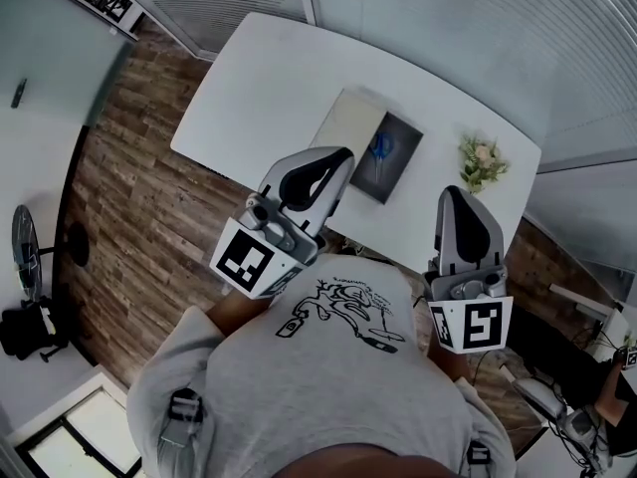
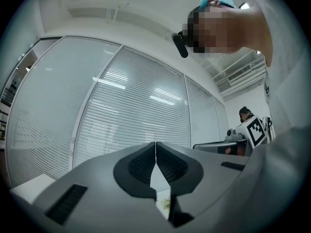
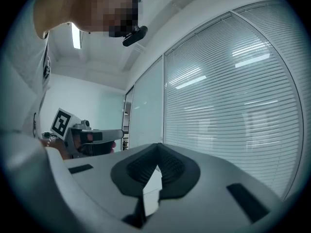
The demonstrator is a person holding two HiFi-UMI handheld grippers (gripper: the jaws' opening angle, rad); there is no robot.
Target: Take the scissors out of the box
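In the head view an open dark box [image 1: 398,172] lies on the white table [image 1: 269,88], its pale lid [image 1: 348,125] beside it on the left. Scissors with blue handles [image 1: 381,147] lie inside the box. My left gripper [image 1: 338,157] is held above the table's near edge, just left of the box, jaws shut on nothing. My right gripper [image 1: 453,195] is raised to the right of the box, also shut and holding nothing. Both gripper views point up at window blinds; the left gripper [image 2: 155,144] and the right gripper [image 3: 158,147] show closed pads, and the box is out of sight there.
A small plant with pale flowers [image 1: 482,159] stands on the table right of the box. Wood floor [image 1: 139,197] lies left of the table, with a fan [image 1: 25,242] and a bag [image 1: 25,329] at far left. Blinds [image 2: 136,115] cover the glass walls.
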